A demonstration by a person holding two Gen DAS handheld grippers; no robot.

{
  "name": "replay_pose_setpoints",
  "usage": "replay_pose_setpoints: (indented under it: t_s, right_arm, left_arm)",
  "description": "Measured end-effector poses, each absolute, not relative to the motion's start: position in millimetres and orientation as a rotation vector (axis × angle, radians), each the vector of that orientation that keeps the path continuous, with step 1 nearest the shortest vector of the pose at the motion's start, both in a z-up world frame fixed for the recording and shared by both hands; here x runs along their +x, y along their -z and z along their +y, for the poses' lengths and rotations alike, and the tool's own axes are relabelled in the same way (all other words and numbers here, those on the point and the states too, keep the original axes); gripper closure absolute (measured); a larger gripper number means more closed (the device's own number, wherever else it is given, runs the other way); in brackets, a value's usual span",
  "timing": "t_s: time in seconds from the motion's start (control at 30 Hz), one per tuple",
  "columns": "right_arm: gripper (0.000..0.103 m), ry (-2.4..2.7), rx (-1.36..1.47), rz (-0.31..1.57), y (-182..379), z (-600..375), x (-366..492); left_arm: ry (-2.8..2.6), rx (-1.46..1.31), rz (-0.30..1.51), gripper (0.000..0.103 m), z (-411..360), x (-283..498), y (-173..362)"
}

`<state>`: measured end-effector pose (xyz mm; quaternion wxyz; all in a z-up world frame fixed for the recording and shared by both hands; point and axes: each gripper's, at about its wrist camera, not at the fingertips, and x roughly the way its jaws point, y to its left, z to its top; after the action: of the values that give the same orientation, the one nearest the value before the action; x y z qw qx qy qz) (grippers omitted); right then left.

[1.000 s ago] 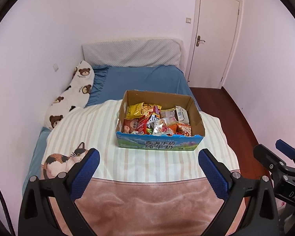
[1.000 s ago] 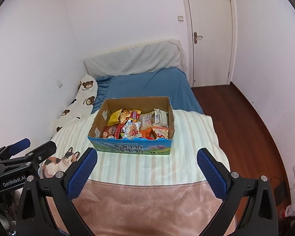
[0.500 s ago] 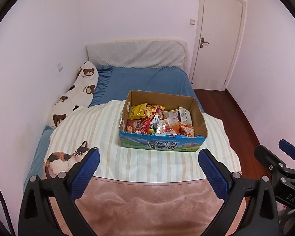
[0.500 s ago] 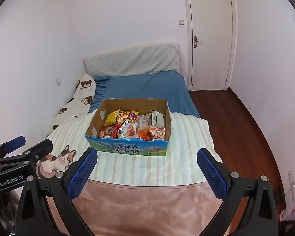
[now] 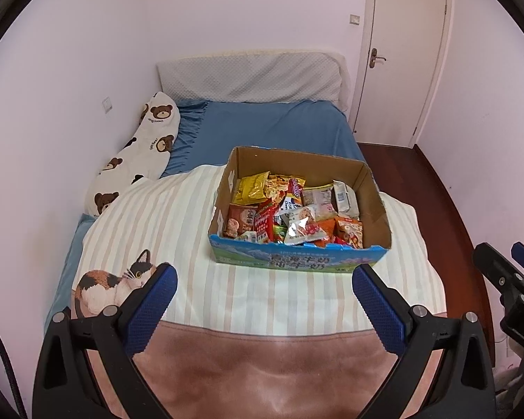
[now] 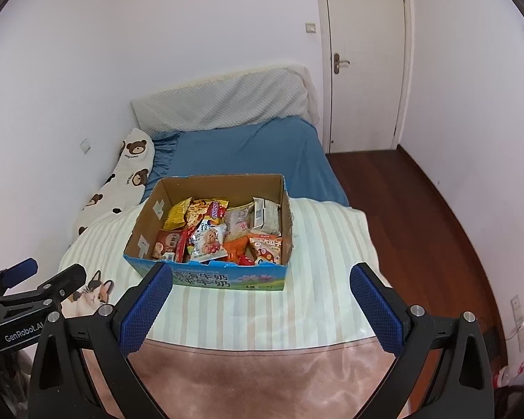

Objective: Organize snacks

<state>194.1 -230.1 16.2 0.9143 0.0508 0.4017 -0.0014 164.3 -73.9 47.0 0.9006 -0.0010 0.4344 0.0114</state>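
An open cardboard box [image 5: 377, 206] [image 6: 150, 209] with a blue printed front stands on the striped blanket, filled with several snack packets [image 5: 290, 209] [image 6: 223, 230]. My left gripper [image 5: 263, 291] is open and empty, hovering above the foot of the bed, short of the box. My right gripper [image 6: 262, 291] is open and empty, also short of the box, with its left fingertip overlapping the box's near left corner in that view. Each gripper shows at the edge of the other's view.
The bed has a blue sheet [image 5: 269, 129], a striped blanket with a cat print [image 5: 115, 282], a brown blanket edge [image 5: 262, 366] and a bear-print pillow [image 5: 136, 153] by the left wall. A closed white door [image 6: 363, 59] and dark wood floor [image 6: 419, 209] lie to the right.
Both grippers have moved forward toward the box, which now looks larger and nearer. Both stay open and empty.
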Motion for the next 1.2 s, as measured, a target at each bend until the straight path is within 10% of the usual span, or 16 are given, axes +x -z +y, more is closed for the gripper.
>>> replay_pose_setpoints:
  t_s: [1.2]
  right_arm:
    - [0.0,0.043,0.081,0.876,16.1,-226.1,250.0]
  left_arm:
    - [-0.012,0.009,0.956,0.0,-76.2,207.9,-25.1]
